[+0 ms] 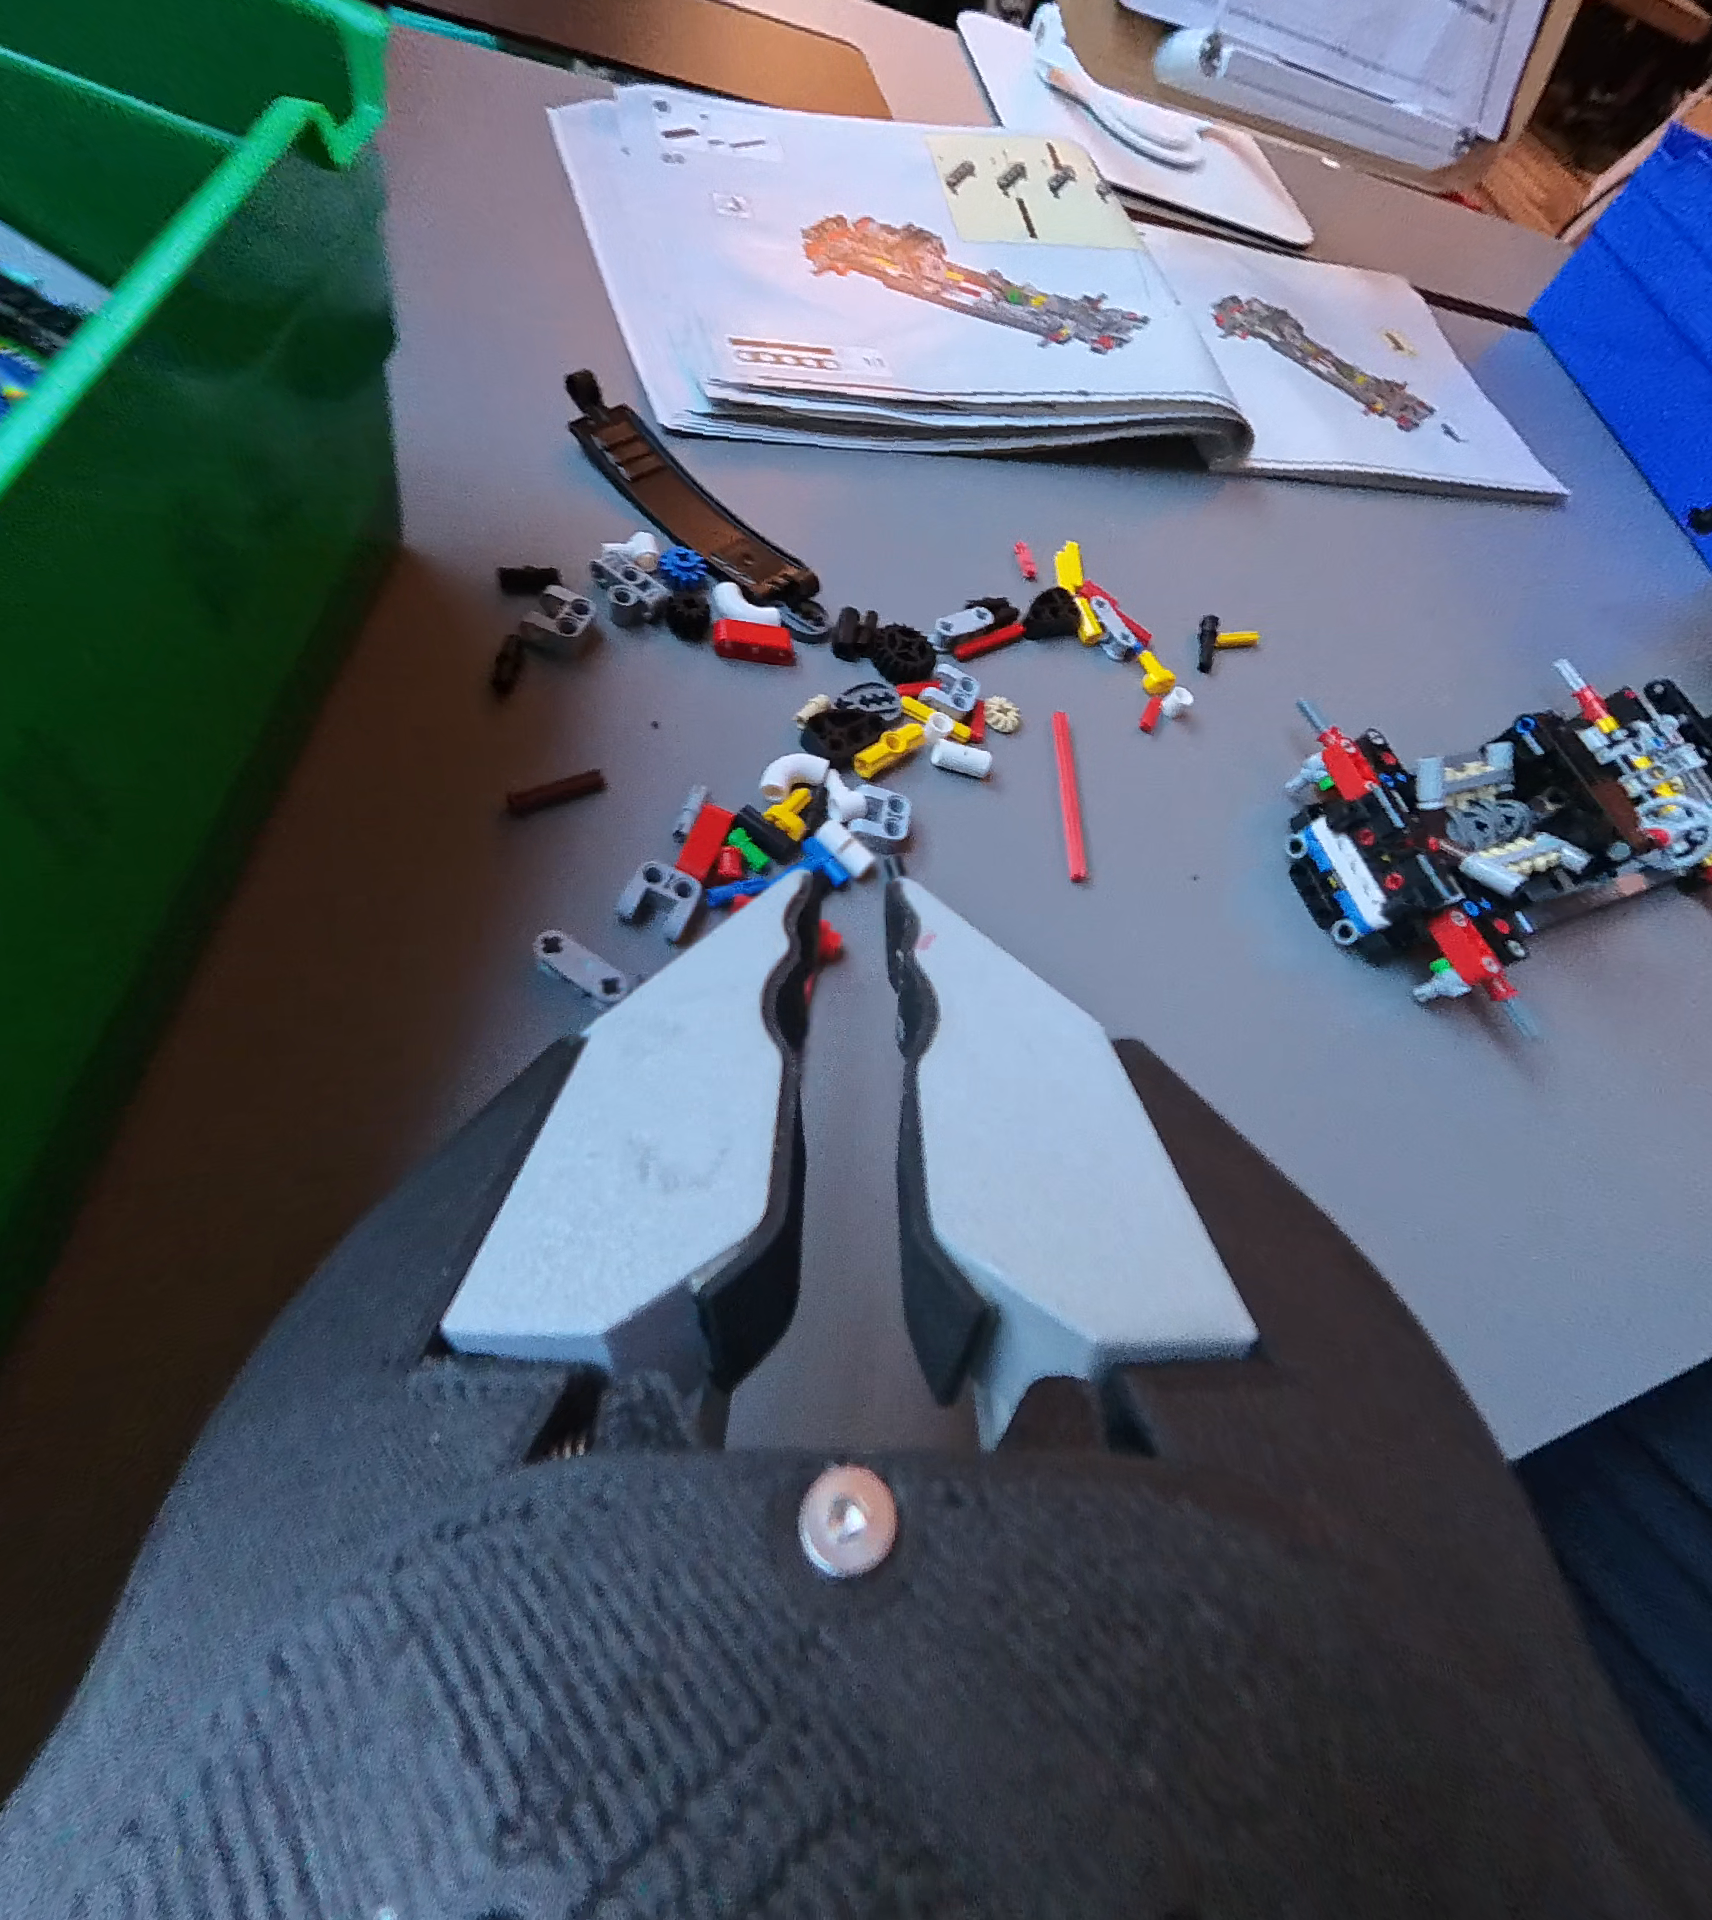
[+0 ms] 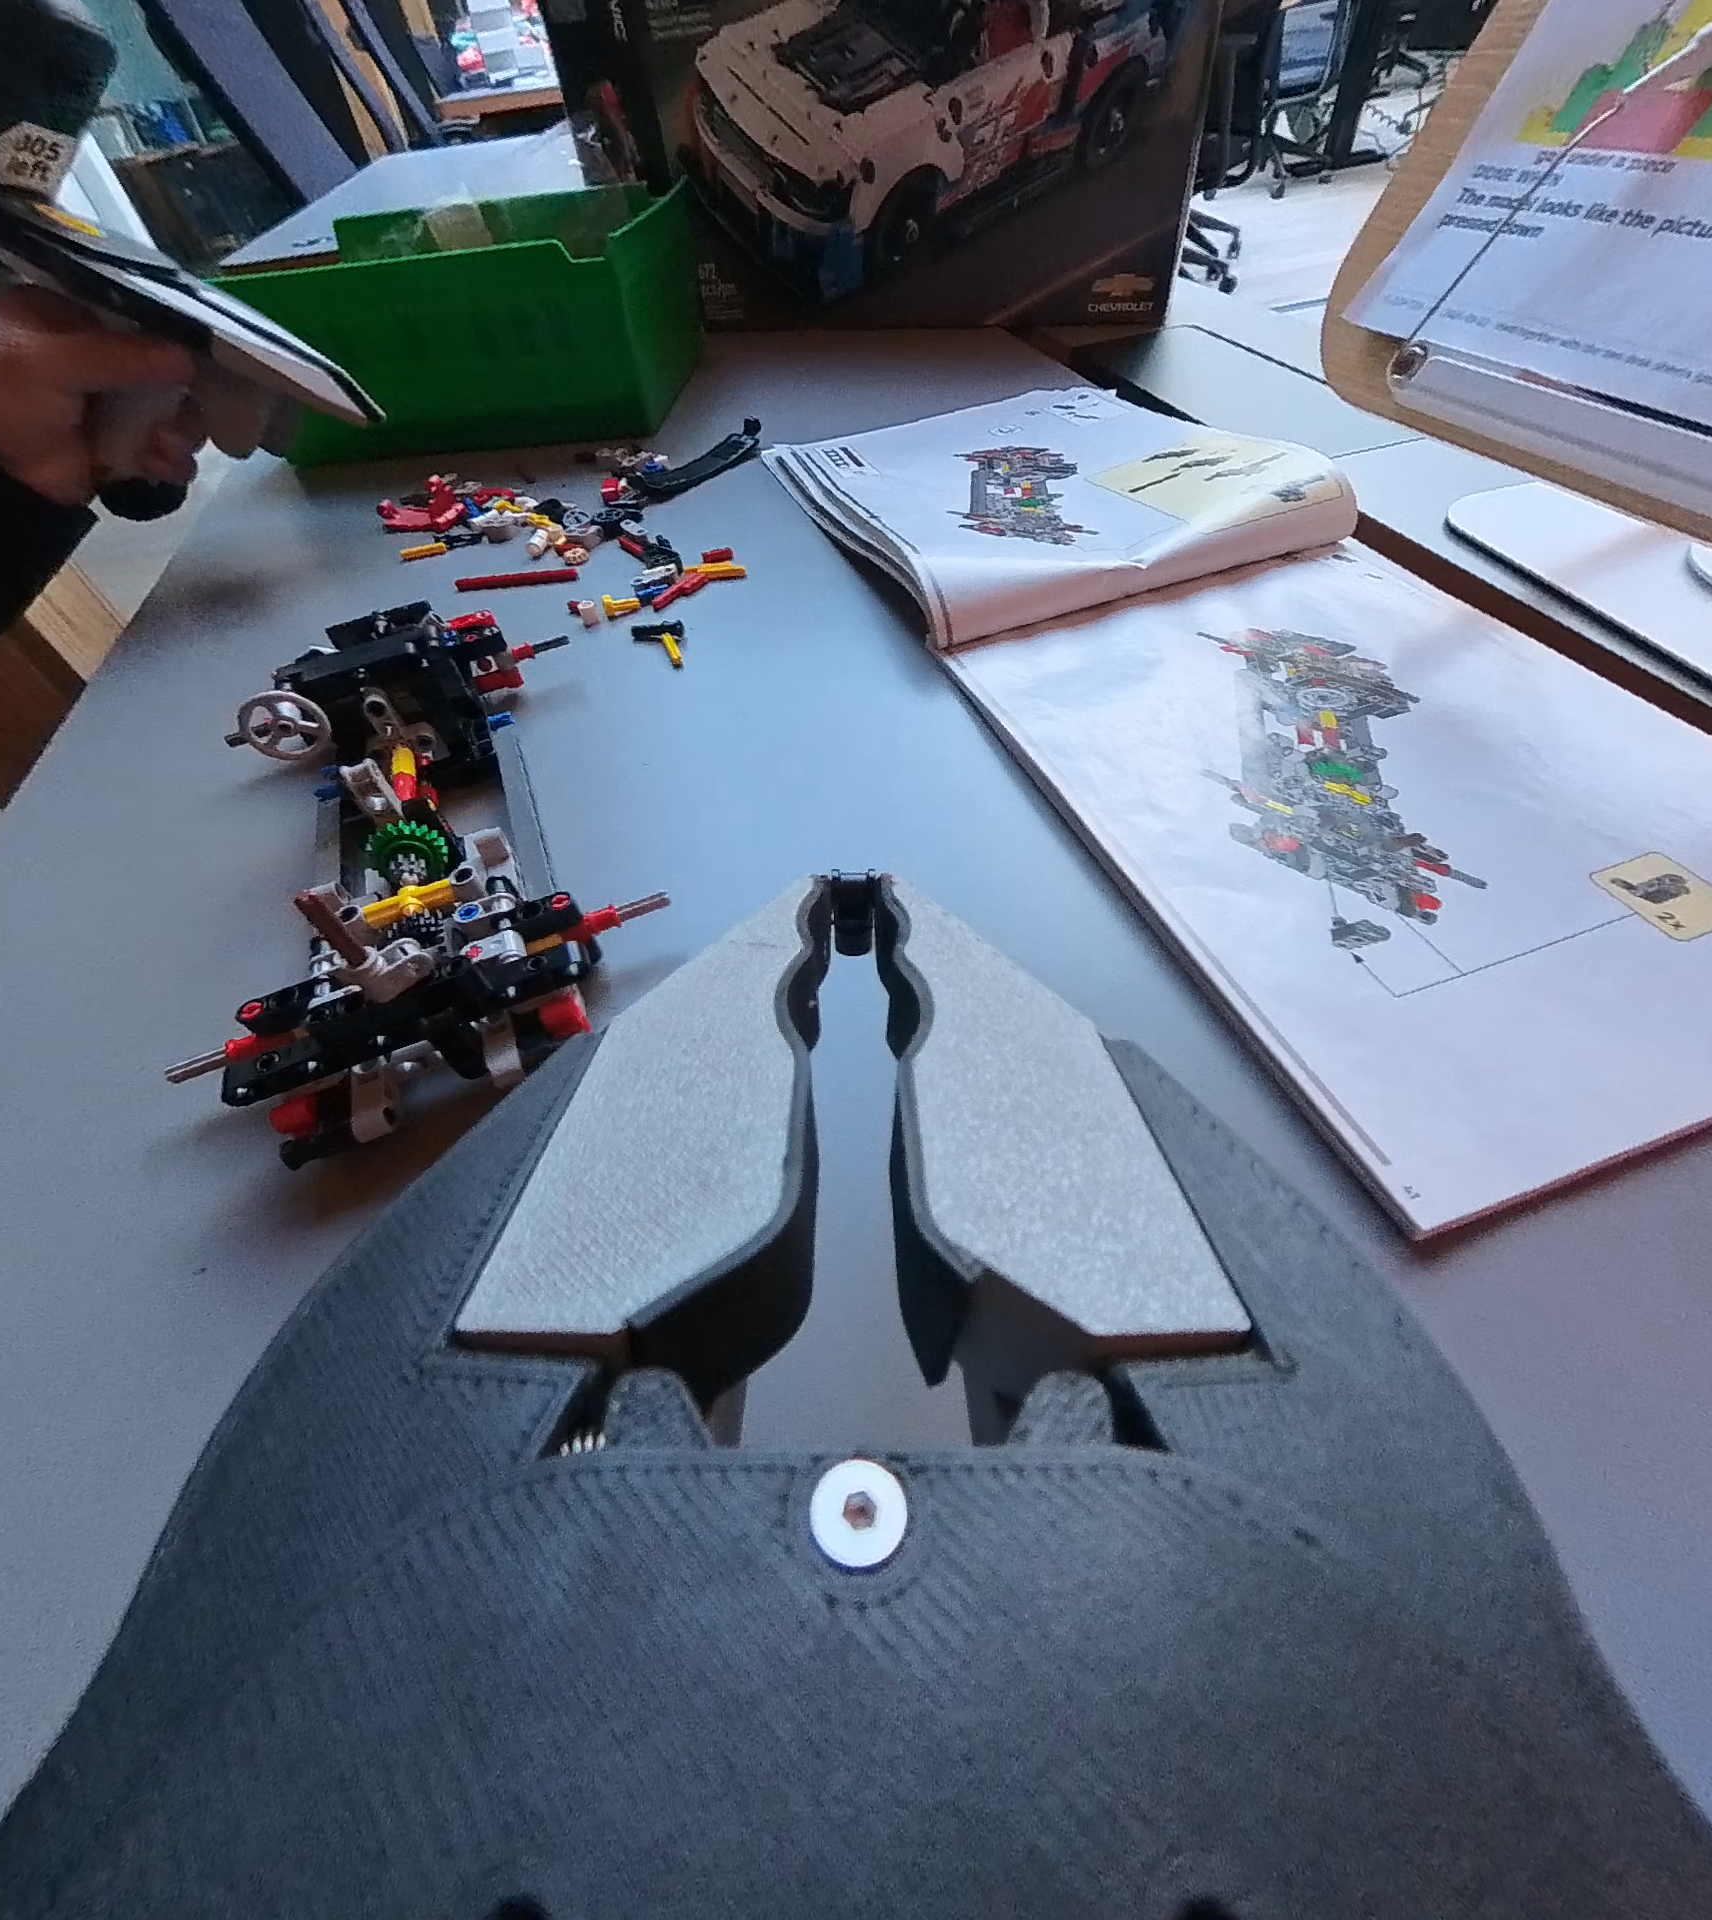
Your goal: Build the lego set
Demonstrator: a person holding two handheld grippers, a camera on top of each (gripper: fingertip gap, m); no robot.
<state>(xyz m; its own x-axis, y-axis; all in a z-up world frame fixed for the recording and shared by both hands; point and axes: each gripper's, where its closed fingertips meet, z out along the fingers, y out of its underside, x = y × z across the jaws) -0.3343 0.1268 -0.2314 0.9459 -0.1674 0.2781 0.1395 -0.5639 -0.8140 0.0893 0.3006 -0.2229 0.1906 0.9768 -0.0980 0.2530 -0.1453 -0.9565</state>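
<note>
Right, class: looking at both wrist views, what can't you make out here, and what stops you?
- Green bin contents: left wrist view, cut off by the edge and blurred.
- Small red piece: left wrist view, partly behind the left gripper finger.
- Left gripper fingertips: right wrist view, hidden behind its own body.
- Black piece in the right gripper: too small to identify.

Left side: a tall green bin (image 1: 135, 582) walls off the left edge of the left wrist view.
Centre: loose building pieces (image 1: 831, 727) litter the grey table (image 1: 1351, 1195), blocking the way just ahead of the left gripper (image 1: 850, 883).
Right of centre: a part-built model chassis (image 1: 1548, 821) sits apart from the pieces, with a bare lane between them.
Upper frame: an open instruction booklet (image 1: 935, 301) covers the far table.
Lower right: bare tabletop, free.
</note>
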